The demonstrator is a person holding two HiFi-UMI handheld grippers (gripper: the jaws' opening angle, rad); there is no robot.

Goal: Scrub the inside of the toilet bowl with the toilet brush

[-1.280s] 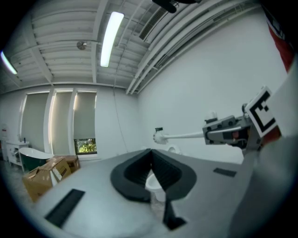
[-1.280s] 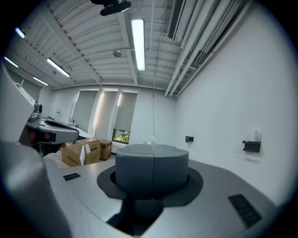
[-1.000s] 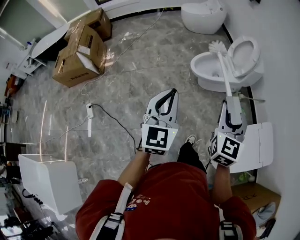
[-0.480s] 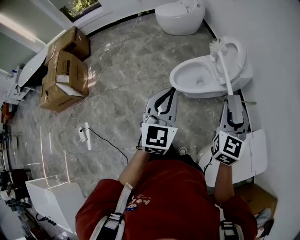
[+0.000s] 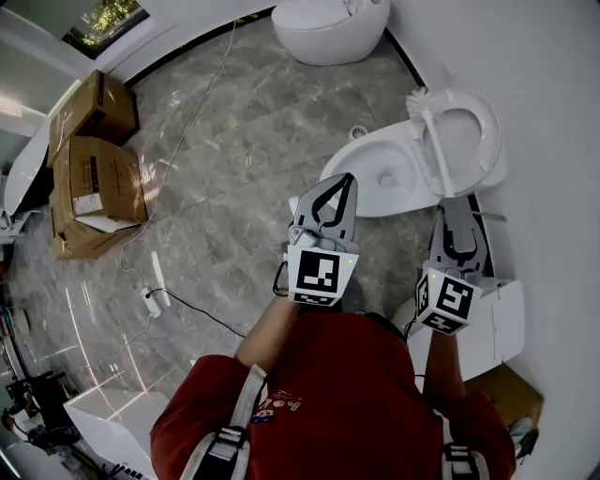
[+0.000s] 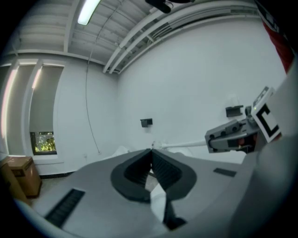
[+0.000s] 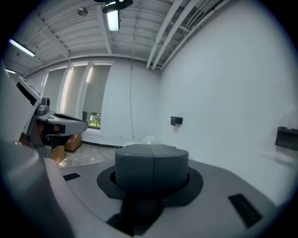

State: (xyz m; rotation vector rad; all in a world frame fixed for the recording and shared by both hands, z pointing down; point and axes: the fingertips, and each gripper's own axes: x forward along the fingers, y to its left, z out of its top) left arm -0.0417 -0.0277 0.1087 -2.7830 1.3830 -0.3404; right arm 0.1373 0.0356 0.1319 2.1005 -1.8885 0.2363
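Note:
In the head view a white toilet [image 5: 375, 178] stands at the right wall with its lid [image 5: 466, 131] raised. My right gripper [image 5: 452, 200] is shut on the white handle of the toilet brush [image 5: 439, 150]. The brush points away from me, and its bristle head [image 5: 417, 98] hangs over the far rim of the bowl. My left gripper [image 5: 348, 179] is shut with nothing in it, its tip over the bowl's near edge. In the left gripper view the jaws [image 6: 151, 151] meet, and the brush handle [image 6: 181, 144] sticks out of the right gripper [image 6: 231, 135]. The right gripper view shows its pads [image 7: 152, 165] pressed together; the handle is hidden there.
A second, rounded toilet [image 5: 330, 28] stands at the far wall. Cardboard boxes [image 5: 89, 173] lie at the left, and a cable with a power strip [image 5: 150, 300] runs across the marble floor. A white fixture [image 5: 492, 323] sits by the right wall beside me.
The person has come closer to the toilet, which slid down and left in the head view. The brush stays in the right gripper, its head now over the bowl.

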